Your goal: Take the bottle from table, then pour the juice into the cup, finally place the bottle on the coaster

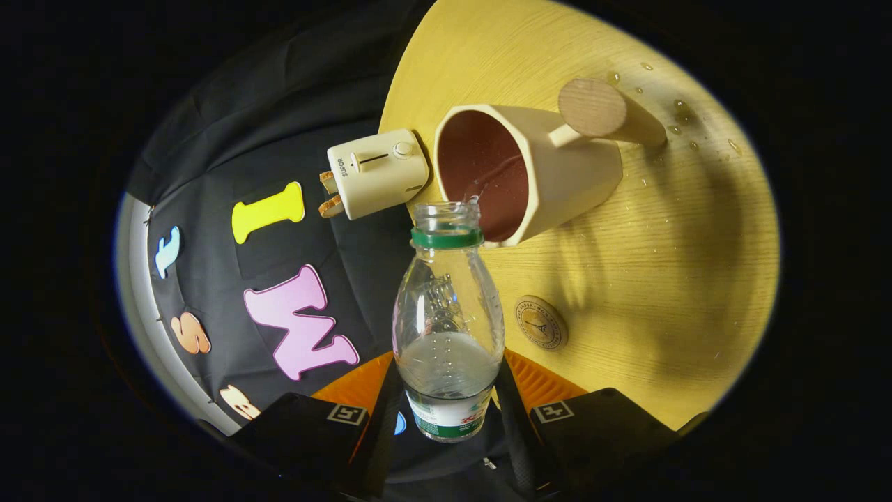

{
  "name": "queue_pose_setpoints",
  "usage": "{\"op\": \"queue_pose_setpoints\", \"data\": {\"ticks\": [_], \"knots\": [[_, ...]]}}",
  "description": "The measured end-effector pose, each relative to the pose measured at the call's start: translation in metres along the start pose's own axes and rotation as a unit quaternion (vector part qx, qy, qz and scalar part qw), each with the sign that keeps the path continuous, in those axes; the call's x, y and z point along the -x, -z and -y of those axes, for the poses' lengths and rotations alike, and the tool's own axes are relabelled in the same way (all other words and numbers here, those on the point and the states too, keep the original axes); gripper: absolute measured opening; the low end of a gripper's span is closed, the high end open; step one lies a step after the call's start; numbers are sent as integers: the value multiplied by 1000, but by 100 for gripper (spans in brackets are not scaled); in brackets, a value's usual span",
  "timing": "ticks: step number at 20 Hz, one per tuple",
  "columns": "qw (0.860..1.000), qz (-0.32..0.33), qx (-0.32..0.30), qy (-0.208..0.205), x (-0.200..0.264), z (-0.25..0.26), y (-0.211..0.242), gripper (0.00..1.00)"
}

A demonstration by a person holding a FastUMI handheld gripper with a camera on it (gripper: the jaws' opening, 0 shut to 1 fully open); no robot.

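While gripper [446, 411] clamps bottle [448, 321], droplets [679, 111] fleck wooden table [662, 279].

The claw [446, 411] is rolled sideways, its 2 fingers clamped shut on their load.

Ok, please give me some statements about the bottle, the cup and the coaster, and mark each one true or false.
1. The gripper holds the bottle between its fingers. True.
2. The bottle has its cap on. False: its mouth is open.
3. Liquid runs from the bottle into the cup. True.
4. The bottle stands on the coaster. False: the coaster lies bare on the table.
5. The toaster holds toast. True.
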State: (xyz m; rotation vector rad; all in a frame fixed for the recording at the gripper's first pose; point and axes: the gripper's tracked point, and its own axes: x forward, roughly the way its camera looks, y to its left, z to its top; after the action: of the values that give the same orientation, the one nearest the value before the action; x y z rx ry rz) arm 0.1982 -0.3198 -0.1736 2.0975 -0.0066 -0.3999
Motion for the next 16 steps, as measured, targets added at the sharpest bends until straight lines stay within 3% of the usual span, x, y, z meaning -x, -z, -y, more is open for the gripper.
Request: {"op": "queue_pose_setpoints", "data": {"ticks": [16], "knots": [[997,3,-73,-10,-7,-15,-13,71]]}}
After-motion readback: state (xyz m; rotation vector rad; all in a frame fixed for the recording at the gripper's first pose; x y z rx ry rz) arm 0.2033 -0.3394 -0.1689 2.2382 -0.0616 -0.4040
